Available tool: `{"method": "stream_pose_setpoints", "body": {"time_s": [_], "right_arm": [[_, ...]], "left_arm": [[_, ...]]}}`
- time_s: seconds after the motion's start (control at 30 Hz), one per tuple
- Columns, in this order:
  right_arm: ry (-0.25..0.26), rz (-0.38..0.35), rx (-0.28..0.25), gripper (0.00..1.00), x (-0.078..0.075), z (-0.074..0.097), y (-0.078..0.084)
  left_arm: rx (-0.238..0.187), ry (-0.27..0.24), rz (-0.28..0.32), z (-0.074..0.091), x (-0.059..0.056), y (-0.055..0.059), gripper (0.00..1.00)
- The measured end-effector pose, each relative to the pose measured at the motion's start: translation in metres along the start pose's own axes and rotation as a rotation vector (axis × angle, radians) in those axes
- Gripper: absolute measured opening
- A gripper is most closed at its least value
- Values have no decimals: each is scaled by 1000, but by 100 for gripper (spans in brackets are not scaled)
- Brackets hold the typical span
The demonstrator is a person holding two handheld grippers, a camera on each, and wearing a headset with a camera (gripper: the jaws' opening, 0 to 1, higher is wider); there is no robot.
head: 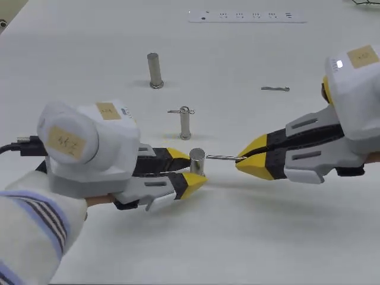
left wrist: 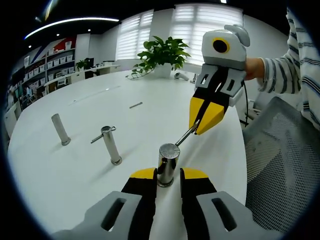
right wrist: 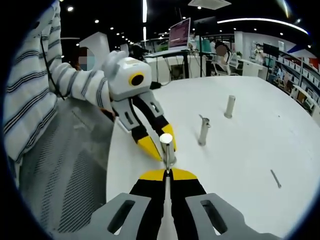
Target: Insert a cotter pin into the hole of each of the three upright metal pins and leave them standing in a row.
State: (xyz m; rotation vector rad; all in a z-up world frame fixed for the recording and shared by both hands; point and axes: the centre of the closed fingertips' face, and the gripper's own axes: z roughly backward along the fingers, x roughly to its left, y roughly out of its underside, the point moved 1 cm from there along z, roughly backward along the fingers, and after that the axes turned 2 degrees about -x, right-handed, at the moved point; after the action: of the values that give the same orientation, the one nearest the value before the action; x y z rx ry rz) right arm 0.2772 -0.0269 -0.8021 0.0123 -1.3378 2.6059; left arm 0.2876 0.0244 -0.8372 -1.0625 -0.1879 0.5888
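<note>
Three upright metal pins stand on the white table. My left gripper (head: 193, 168) is shut on the near pin (head: 197, 160), its yellow jaws on either side of the base (left wrist: 167, 162). My right gripper (head: 240, 160) is shut on a cotter pin (head: 222, 157), held level, with its free end at the top of the near pin (right wrist: 167, 146). The middle pin (head: 185, 123) has a cotter pin (head: 180, 110) through its top. The far pin (head: 155, 70) stands bare. A loose cotter pin (head: 275, 89) lies on the table to the right.
A white power strip (head: 247, 16) lies at the table's far edge. A person's striped sleeve (head: 29, 231) shows at the lower left. A potted plant (left wrist: 162, 52) stands at the far end of the table in the left gripper view.
</note>
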Motion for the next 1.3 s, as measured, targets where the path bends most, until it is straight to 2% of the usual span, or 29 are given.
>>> {"method": "stream_pose_setpoints", "body": {"time_s": [0.13, 0.43, 0.73, 0.8, 1.13, 1.3], "right_arm": [[-6, 2, -3, 4, -1, -2, 0], [-7, 11, -3, 4, -2, -5, 0], [23, -4, -2, 4, 0, -12, 3], [36, 19, 17, 4, 0, -14, 5], [53, -14, 20, 4, 1, -14, 10], [59, -4, 26, 4, 1, -14, 10]], "left_arm": [[2, -13, -7, 1, 3, 1, 12], [-3, -15, -16, 1, 1, 3, 12], [-4, -38, -11, 3, 1, 3, 11], [-3, -39, -12, 3, 1, 3, 11], [1, -39, -20, 2, 0, 4, 11], [0, -42, -20, 2, 1, 4, 11]]}}
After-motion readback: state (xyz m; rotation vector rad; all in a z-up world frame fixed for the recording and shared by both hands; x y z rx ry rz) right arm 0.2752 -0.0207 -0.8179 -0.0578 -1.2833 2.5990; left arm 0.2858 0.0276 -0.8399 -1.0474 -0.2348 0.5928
